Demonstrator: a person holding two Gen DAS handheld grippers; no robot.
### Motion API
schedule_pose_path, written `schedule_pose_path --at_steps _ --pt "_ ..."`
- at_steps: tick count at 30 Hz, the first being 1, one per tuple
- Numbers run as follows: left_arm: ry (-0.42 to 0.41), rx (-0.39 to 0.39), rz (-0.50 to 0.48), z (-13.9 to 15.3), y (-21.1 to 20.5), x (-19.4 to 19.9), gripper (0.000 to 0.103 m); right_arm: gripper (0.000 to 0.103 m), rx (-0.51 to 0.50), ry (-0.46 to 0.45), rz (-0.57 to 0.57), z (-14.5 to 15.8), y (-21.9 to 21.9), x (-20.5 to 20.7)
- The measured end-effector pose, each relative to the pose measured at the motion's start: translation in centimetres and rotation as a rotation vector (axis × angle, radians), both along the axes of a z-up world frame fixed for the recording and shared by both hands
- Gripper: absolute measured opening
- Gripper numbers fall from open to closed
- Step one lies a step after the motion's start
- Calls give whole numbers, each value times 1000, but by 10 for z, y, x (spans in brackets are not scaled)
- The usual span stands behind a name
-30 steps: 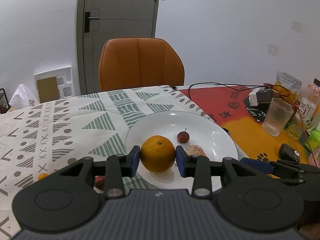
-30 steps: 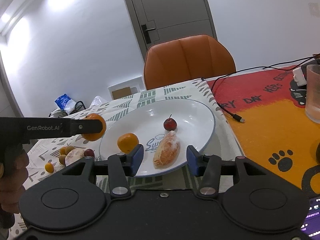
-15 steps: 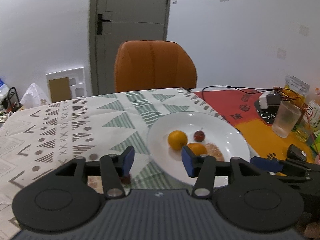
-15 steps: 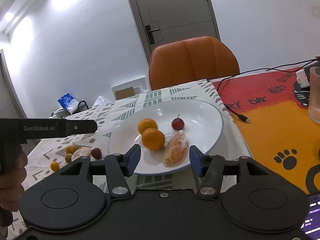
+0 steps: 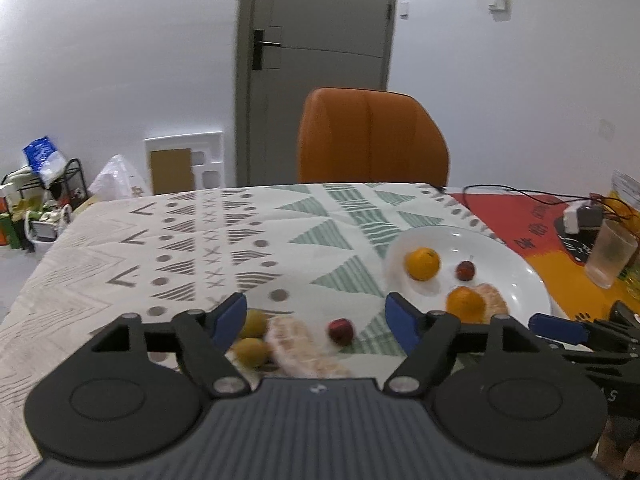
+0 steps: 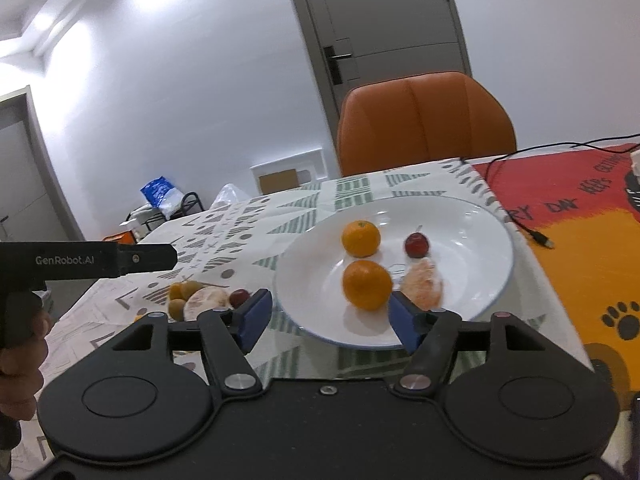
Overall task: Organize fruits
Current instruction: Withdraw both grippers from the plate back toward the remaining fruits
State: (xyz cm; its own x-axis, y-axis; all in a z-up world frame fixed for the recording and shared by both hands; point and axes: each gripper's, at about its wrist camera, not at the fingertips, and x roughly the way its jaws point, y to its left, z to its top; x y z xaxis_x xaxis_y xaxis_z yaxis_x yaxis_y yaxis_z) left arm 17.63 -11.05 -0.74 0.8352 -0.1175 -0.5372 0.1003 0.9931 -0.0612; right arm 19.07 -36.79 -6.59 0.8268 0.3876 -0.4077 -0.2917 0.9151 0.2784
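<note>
Near orange [image 6: 367,285] sits between the opening right tool [image 6: 329,317], seemingly untouched.

My left gripper [image 5: 316,322]: tilted downward, jaws opening, nothing gripped between its blue fingers [image 5: 230,316]. My right gripper [image 6: 326,312]: tilted downward, jaws opening, empty. My left hand [image 6: 18,364]: wrapped around its handle.

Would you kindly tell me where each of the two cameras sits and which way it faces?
Left wrist: on the left claw, its jaws opening and empty; it faces loose fruit on the patterned tablecloth; the right claw pokes in.
Right wrist: on the right claw, jaws opening, empty; it faces the white plate; the left claw and a hand show.
Shared: plate, both oranges, orange chair, door.
</note>
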Motion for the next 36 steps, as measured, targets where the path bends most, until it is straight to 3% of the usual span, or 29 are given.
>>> schedule_pose_path --at_steps 9,15,36 --pt "-11 -11 80 0 35 -12 84 92 9 -13 48 3 24 -2" --pt "-4 -18 137 -6 55 -19 86 102 18 -17 89 4 38 -4" --pt "56 -95 186 -44 91 -23 86 103 -44 46 176 -9 80 5"
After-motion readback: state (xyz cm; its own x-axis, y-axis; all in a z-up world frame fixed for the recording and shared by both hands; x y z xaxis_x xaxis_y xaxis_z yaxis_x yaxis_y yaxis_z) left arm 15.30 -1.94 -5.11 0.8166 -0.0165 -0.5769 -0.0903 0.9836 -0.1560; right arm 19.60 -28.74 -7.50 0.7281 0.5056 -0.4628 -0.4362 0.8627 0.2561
